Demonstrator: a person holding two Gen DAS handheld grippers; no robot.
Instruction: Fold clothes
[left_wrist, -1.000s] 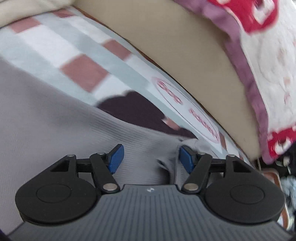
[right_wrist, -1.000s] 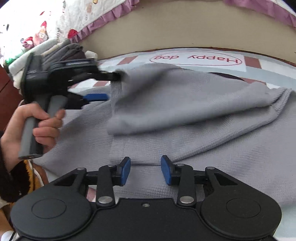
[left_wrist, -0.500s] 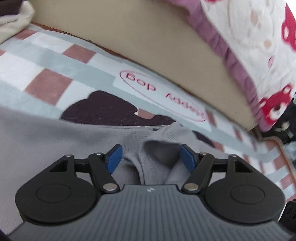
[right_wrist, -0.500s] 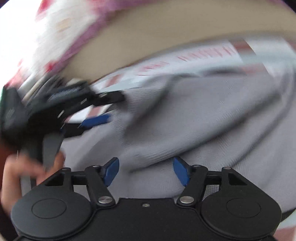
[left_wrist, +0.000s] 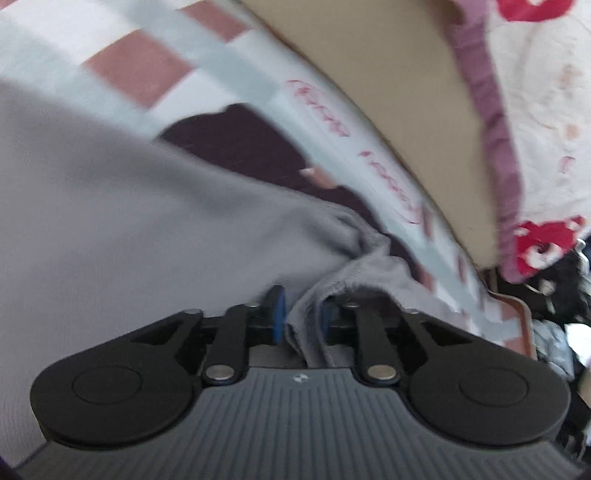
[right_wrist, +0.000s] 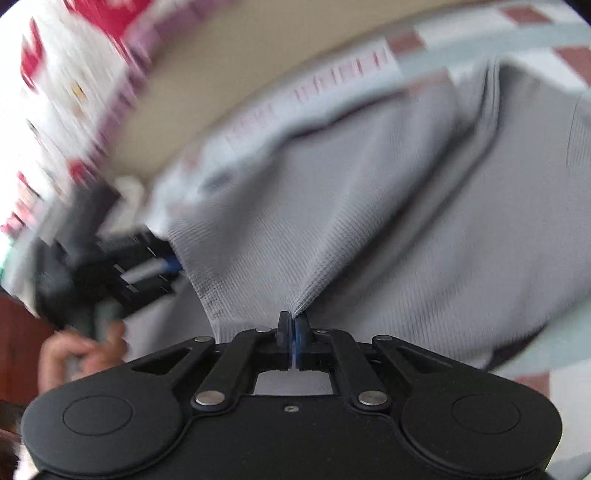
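1. The left gripper (left_wrist: 299, 314) is clamped on a bunched fold of the grey knit garment (left_wrist: 129, 229), the cloth squeezed between its blue pads (left_wrist: 277, 311).
2. The garment lies spread over a checked mat (left_wrist: 122, 70) with red lettering, which sits in front of a tan padded edge (left_wrist: 417, 92) and a white quilt with a purple frill (left_wrist: 532, 110).
3. In the right wrist view, the person's left hand (right_wrist: 83, 354) holds the left gripper (right_wrist: 173, 264) at the garment's (right_wrist: 369, 221) left edge; this view is blurred.
4. The right gripper (right_wrist: 293, 325) is pinched tight on a thin pleat of the same garment, and creases fan upward from its closed tips.
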